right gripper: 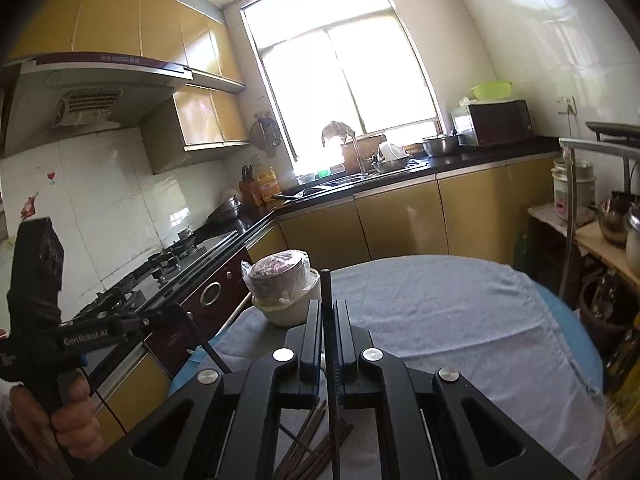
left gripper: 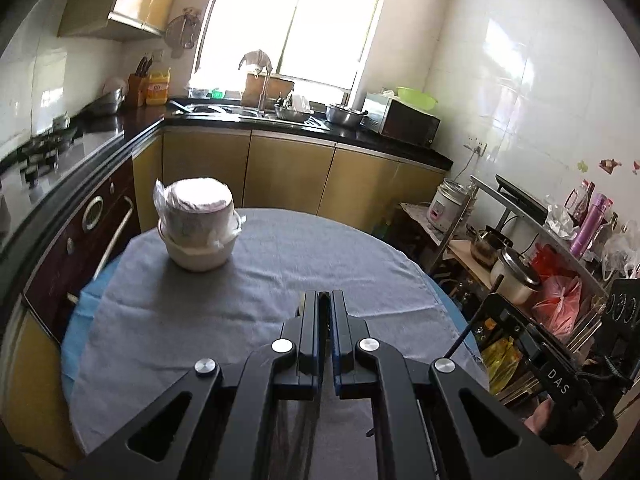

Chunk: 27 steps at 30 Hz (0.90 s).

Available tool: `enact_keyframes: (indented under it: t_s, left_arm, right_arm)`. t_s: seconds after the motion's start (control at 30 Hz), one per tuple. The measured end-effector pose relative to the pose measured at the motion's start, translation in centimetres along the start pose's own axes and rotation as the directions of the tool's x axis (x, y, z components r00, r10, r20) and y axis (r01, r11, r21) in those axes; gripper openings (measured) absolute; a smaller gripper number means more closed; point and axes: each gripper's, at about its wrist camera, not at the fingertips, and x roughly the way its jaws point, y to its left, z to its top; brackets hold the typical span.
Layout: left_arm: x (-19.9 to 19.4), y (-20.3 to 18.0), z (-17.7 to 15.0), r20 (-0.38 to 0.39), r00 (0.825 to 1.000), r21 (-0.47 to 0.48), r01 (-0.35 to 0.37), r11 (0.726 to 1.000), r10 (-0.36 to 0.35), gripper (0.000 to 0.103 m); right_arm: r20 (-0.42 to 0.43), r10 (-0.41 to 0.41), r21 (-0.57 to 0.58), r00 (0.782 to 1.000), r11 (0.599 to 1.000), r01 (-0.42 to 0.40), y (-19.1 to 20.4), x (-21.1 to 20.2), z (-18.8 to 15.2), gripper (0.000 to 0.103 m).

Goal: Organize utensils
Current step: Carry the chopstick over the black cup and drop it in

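The round counter (left gripper: 280,264) is draped in a grey cloth (right gripper: 460,320) with blue edging showing at its left and right rims; most of its surface is bare, leaving wide room ahead of both grippers. Near the far-left edge stands a cream bowl (left gripper: 199,256) holding a plastic-wrapped stack of bowls (left gripper: 195,210).

The right gripper (right gripper: 328,312) has its jaws clamped on 1 dark chopstick (right gripper: 327,292), which stands upright above the tips. More chopsticks (right gripper: 308,448) lie in a loose bundle on the cloth beneath it.

The left gripper (left gripper: 325,304) has its jaws together; a dark chopstick shows between them in the right wrist view.
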Motion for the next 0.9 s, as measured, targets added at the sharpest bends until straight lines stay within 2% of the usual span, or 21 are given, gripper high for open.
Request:
enact_keyframes:
  t_s: [0.3, 0.57, 0.73, 0.9]
  left_arm:
    - [-0.1, -1.4, 5.2, 0.029, 0.999, 0.072, -0.016, 0.997, 0.014, 0.005]
    - [0.8, -3.3, 10.5, 0.072, 0.997, 0.127, -0.018, 0.992, 0.009, 0.005]
    - [3.2, -3.4, 11.5, 0.056, 0.998, 0.112, -0.01, 0.994, 0.004, 0.005]
    - [7.1, -2.0, 9.8, -0.027, 1.0, 0.072, -0.006, 0.997, 0.008, 0.005]
  right_arm:
    - [0.031, -0.015, -0.082, 0.999, 0.996, 0.017, 2.1, 1.5, 4.0, 0.005]
    - [0.077, -0.031, -0.128, 0.997, 0.991, 0.041, 3.6, 4.8, 8.9, 0.005]
    - [0.066, -0.045, -0.112, 0.997, 0.992, 0.052, 3.2, 7.9, 10.0, 0.005]
    - [0.012, -0.061, -0.087, 0.998, 0.994, 0.061, 2.1, 11.4, 8.6, 0.006]
